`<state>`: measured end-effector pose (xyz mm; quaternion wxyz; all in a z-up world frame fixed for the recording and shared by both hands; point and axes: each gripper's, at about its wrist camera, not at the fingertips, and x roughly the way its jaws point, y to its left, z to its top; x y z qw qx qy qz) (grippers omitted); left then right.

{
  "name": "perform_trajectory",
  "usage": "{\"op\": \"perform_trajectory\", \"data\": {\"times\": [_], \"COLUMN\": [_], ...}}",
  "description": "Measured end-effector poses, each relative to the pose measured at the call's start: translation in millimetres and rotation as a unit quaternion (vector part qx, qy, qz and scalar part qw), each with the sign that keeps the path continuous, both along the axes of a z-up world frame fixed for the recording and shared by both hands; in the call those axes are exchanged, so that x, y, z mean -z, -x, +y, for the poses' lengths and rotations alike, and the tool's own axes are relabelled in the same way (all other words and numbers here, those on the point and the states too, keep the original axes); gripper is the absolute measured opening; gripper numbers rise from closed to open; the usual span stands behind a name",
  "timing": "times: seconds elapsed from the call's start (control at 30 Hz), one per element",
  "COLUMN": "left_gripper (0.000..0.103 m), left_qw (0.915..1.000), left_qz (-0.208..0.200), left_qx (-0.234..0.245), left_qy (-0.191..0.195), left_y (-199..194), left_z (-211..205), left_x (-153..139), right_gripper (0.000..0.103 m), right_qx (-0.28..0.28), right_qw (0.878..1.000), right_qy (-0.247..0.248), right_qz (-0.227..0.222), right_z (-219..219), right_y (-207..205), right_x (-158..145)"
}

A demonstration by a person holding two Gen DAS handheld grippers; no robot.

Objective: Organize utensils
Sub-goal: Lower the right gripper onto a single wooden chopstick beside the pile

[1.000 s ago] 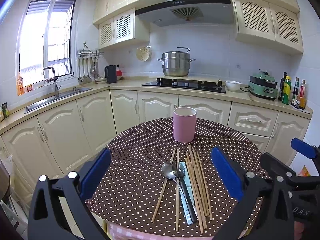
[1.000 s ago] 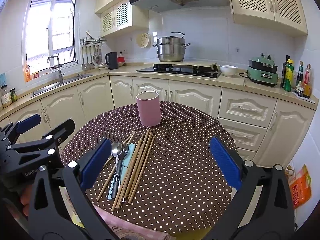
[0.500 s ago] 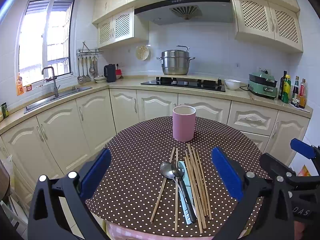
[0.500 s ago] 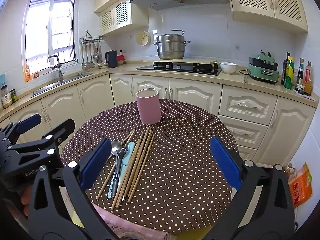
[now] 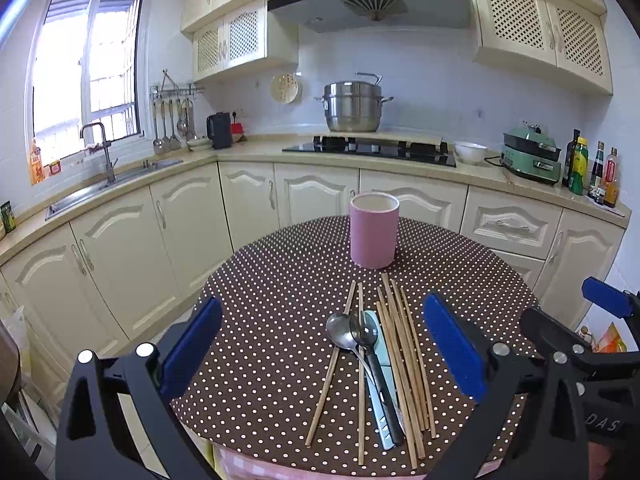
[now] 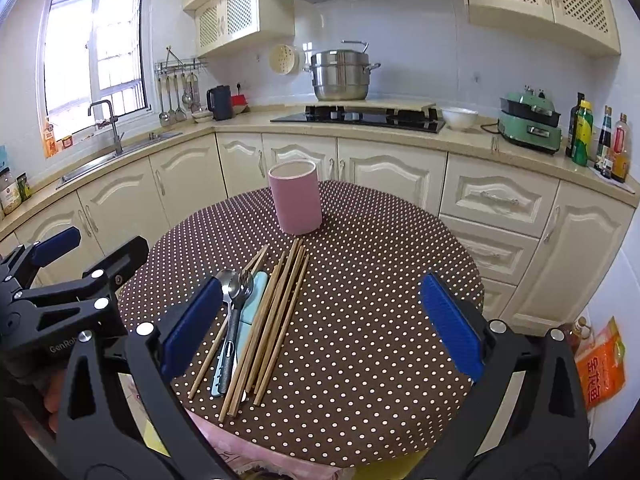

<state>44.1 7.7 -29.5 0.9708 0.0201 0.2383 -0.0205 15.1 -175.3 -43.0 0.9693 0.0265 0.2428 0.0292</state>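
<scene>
Utensils loose near the table's (image 5: 256, 280) front edge; both grippers spread wide, holding nothing.

Chopsticks (image 5: 404, 344), spoons (image 5: 340, 334) lie before the pink holder (image 5: 374, 236); open cloth flanks them. Only the right view shows the left gripper (image 6: 84, 258) alongside.

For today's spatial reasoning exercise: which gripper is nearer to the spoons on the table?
Left. The left gripper frames the spoons between its open fingers; the right gripper sits off to their right.

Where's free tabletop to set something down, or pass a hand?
Free: the right side of the table, right of the chopsticks; also the left part beyond the spoons. Crowded: the near middle strip, where utensils lie packed in front of the pink holder.
</scene>
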Motion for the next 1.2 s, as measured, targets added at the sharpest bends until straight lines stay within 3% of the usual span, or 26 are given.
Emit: {"op": "perform_trajectory", "data": {"times": [0.63,0.97,1.2], "left_gripper": [0.098,0.098,0.098], "left_qw": [0.9950,0.9874,0.9819], "left_qz": [0.096,0.153,0.183], "left_qx": [-0.028,-0.030,-0.015], "left_qy": [0.000,-0.026,-0.045], "left_y": [-65.6,-90.7,-103.4], "left_z": [26.1,38.2,34.4], "left_x": [53.9,88.3,107.8], "right_gripper": [0.097,0.097,0.097], "right_qx": [0.007,0.023,0.044], "right_qw": [0.993,0.982,0.977], "right_qy": [0.020,0.026,0.035], "right_qz": [0.113,0.186,0.206], "right_z": [17.7,18.5,16.1], "right_y": [-73.0,-111.4,-129.5], "right_x": [55.2,91.0,101.8]}}
